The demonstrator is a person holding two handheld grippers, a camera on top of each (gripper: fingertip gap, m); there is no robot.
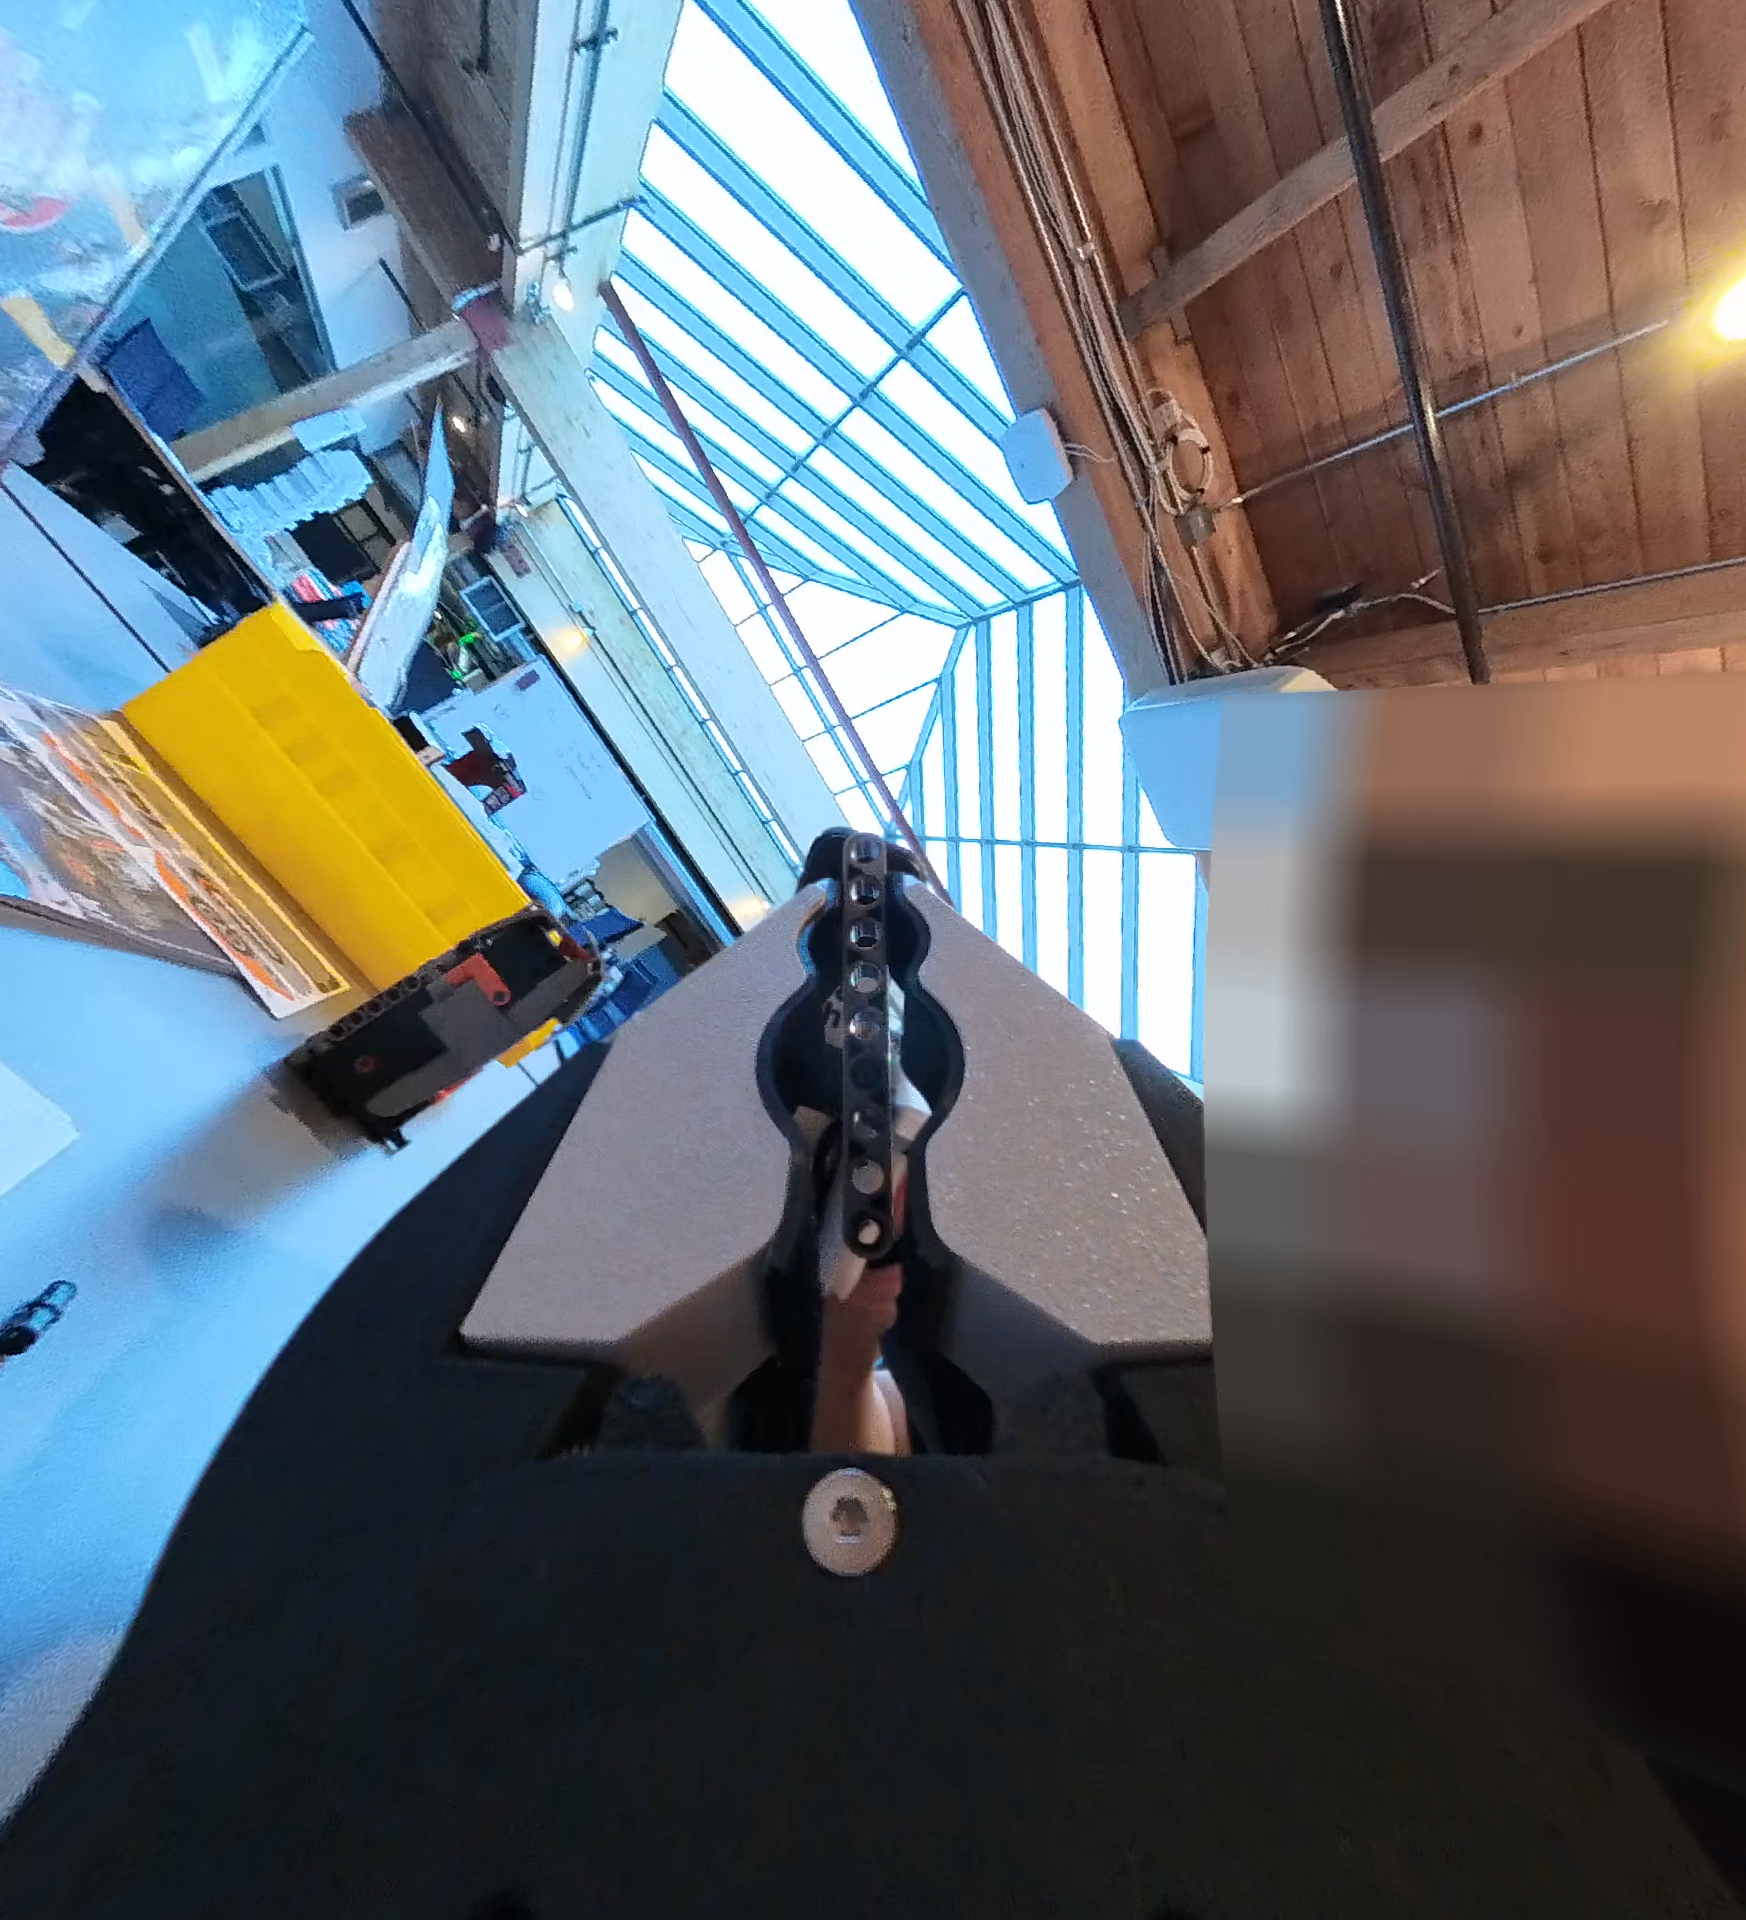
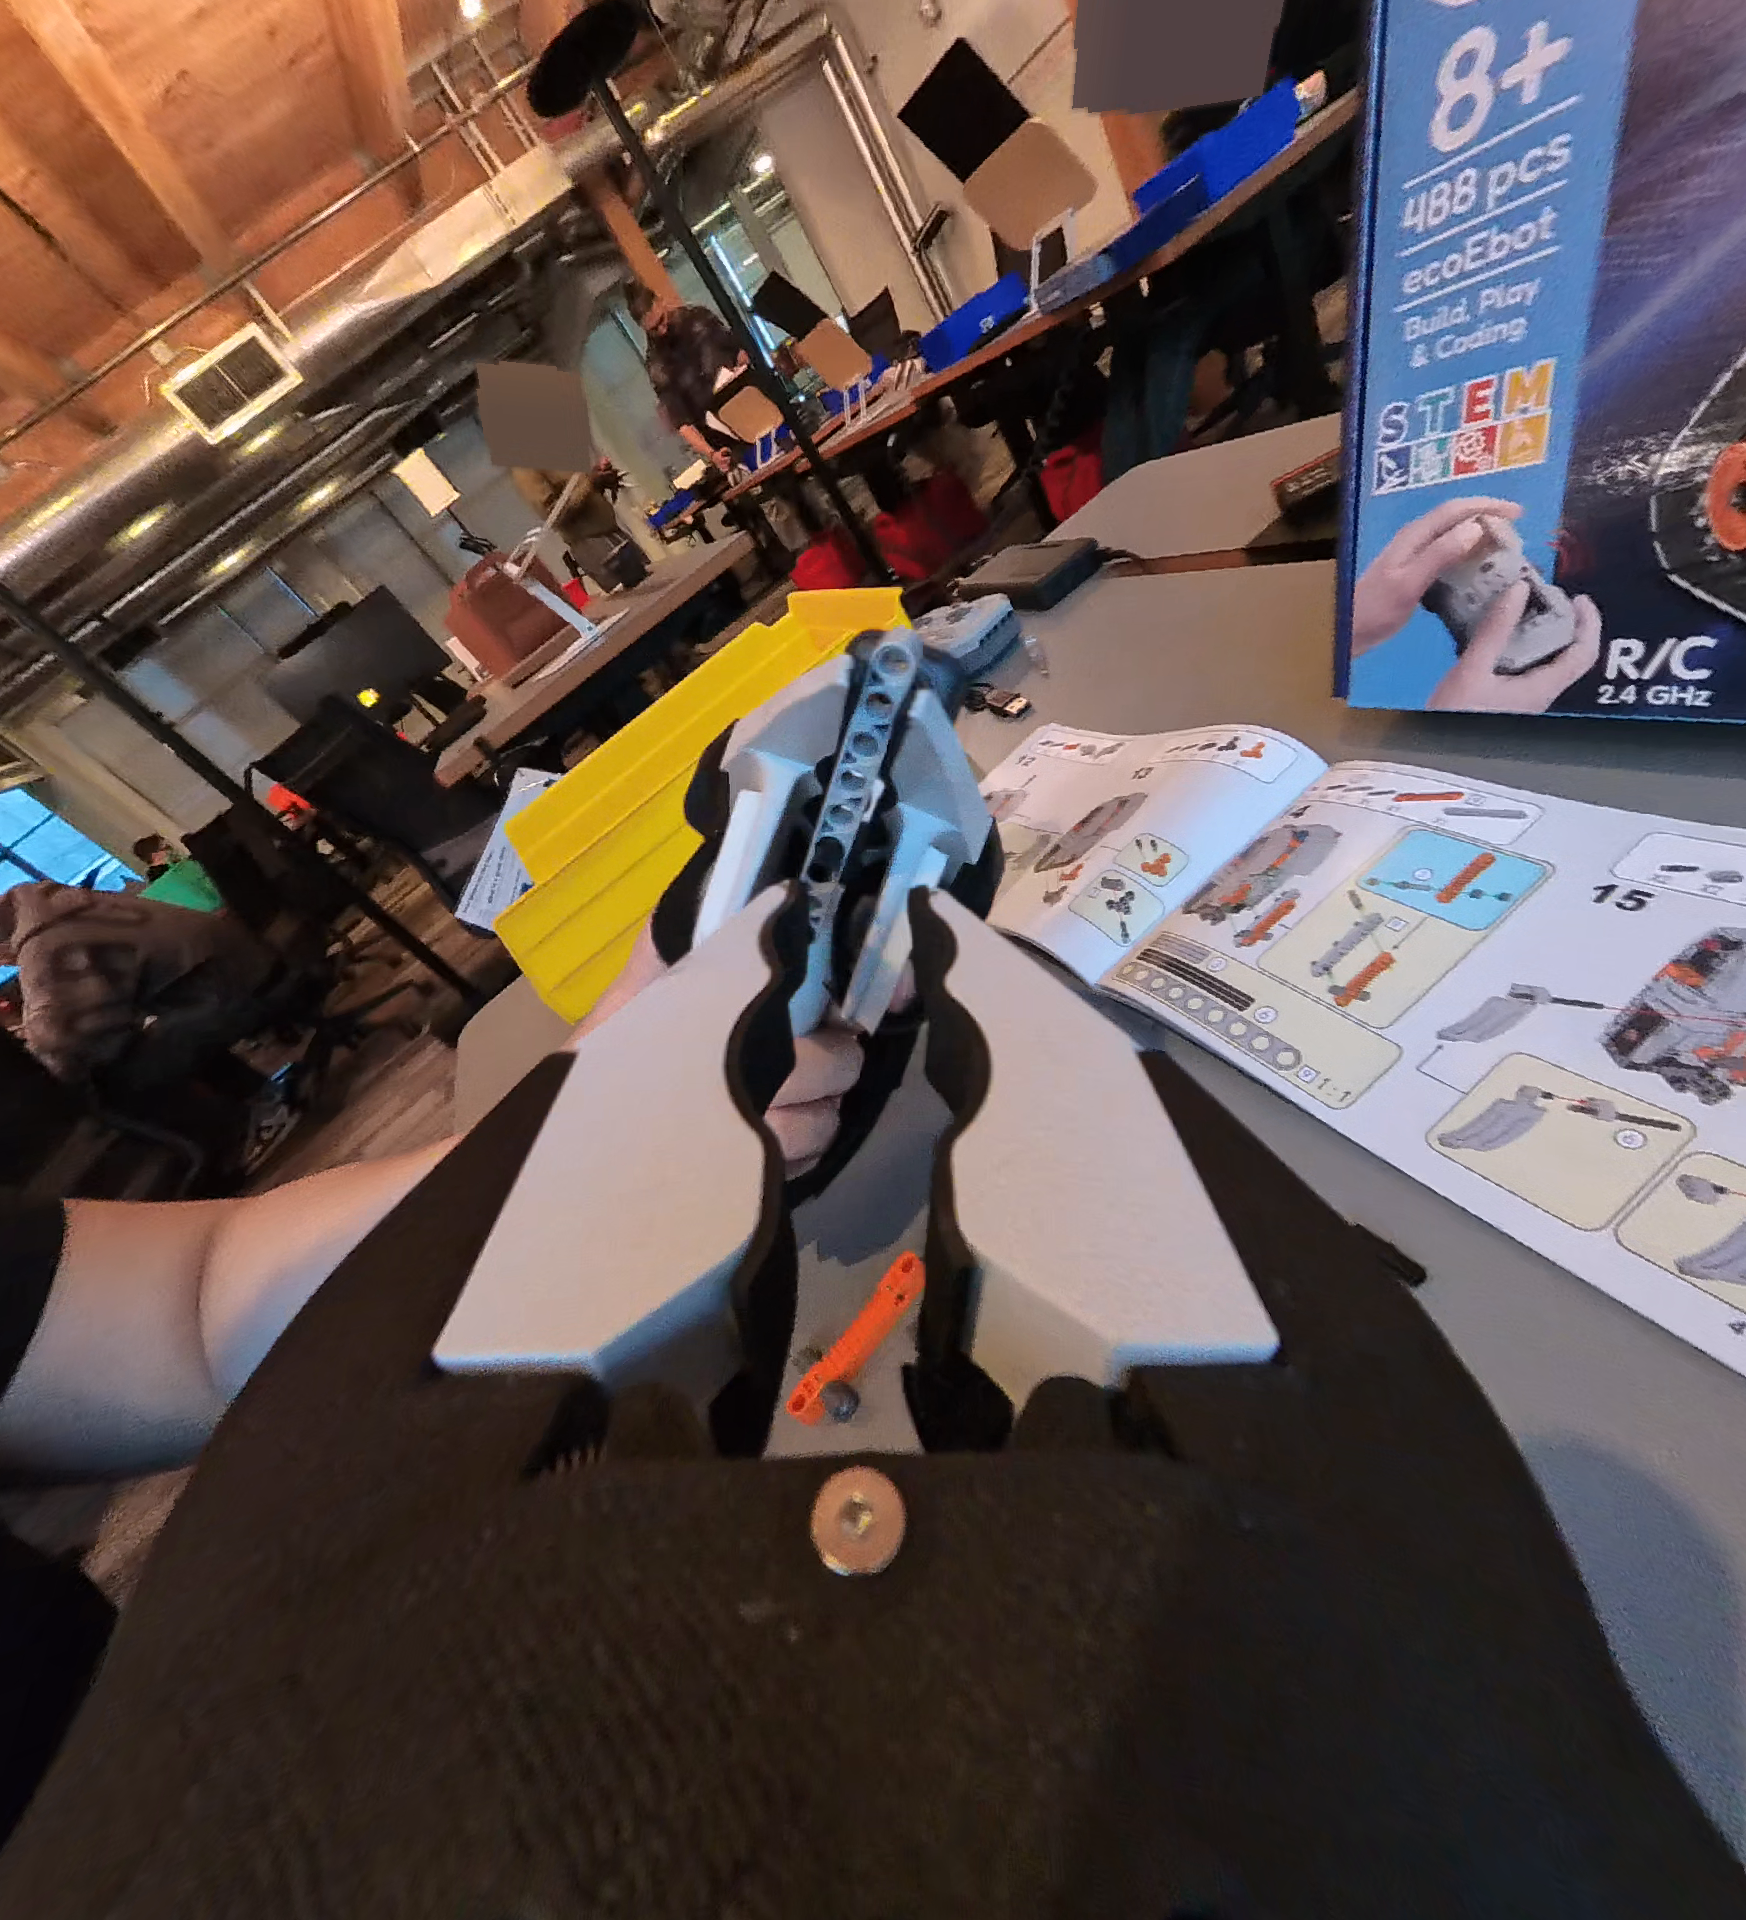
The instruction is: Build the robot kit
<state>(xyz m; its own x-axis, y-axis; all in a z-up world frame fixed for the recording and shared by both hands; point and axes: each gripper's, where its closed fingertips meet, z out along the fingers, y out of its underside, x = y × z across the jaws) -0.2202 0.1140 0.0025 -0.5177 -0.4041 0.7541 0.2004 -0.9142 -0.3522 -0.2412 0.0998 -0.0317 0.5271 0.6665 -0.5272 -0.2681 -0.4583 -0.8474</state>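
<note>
My left gripper (image 1: 864,883) is tilted up toward the ceiling and shut on a dark grey beam with a row of holes (image 1: 866,1003), which runs lengthwise between its pads. The right wrist view shows the same beam (image 2: 864,748) clamped between the left gripper's light grey fingers (image 2: 755,821), facing me. My right gripper (image 2: 858,904) has its jaws a small way apart around the beam's near end. Whether a pad touches the beam is unclear. A hand (image 2: 812,1101) holds the left gripper. An orange beam (image 2: 853,1335) and a small grey pin (image 2: 838,1403) lie on the table below.
An open instruction booklet (image 2: 1368,987) lies to the right on the grey table (image 2: 1212,644), with a tall blue kit box (image 2: 1471,364) behind it. A yellow bin (image 2: 661,769) stands ahead. A partly built black model (image 1: 453,1029) and a small black pin (image 1: 22,1330) sit on the table. Both grippers' tips are close together, under 4 cm apart. The right tips stand about 15 cm off the small grey pin (image 2: 838,1403).
</note>
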